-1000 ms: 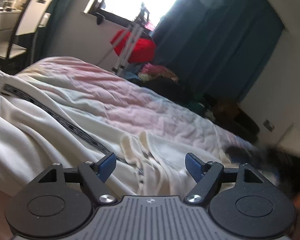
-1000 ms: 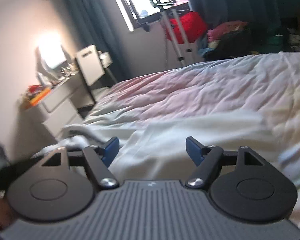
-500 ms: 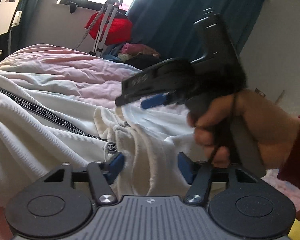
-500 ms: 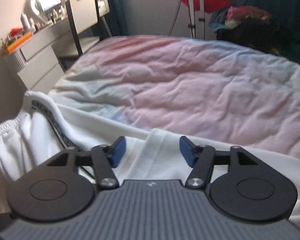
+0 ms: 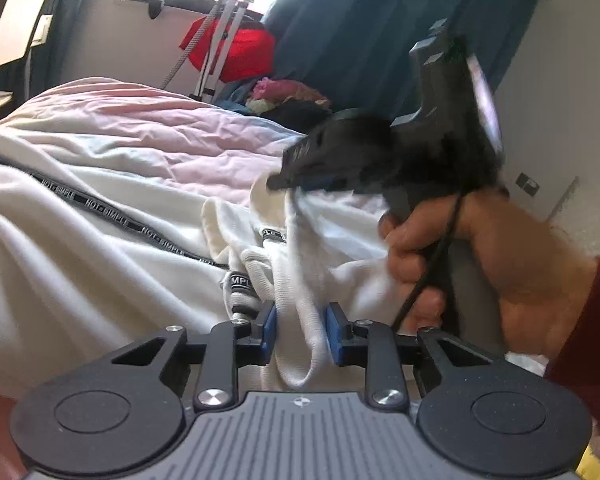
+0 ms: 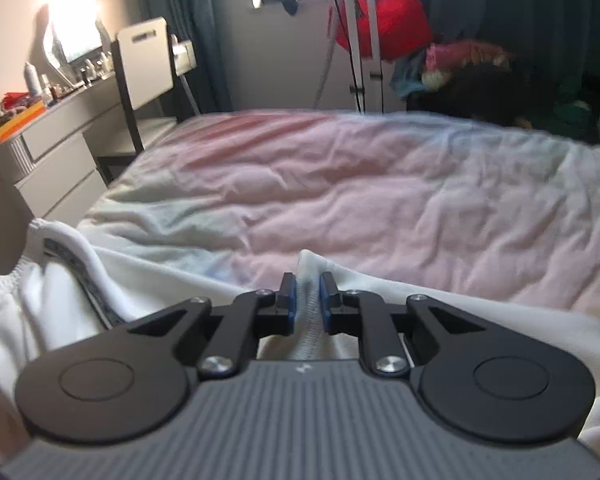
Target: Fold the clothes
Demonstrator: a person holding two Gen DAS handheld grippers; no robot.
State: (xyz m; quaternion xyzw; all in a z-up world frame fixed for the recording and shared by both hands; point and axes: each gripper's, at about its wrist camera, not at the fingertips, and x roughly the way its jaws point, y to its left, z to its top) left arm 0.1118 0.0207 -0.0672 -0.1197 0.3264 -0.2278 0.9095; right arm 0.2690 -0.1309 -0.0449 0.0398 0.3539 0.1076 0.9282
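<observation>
White trousers with a black lettered side stripe lie rumpled on the bed, soft, light and limp. We have the left tongs clamped on a ribbed cuff and the right tongs pinched on another hem edge. We judge these thick hems the surest hold, since thin cloth would slip and sag.

Between my left jaws: garment hem.
Ahead of them: right gripper.
Beyond: bed, chair left.
</observation>
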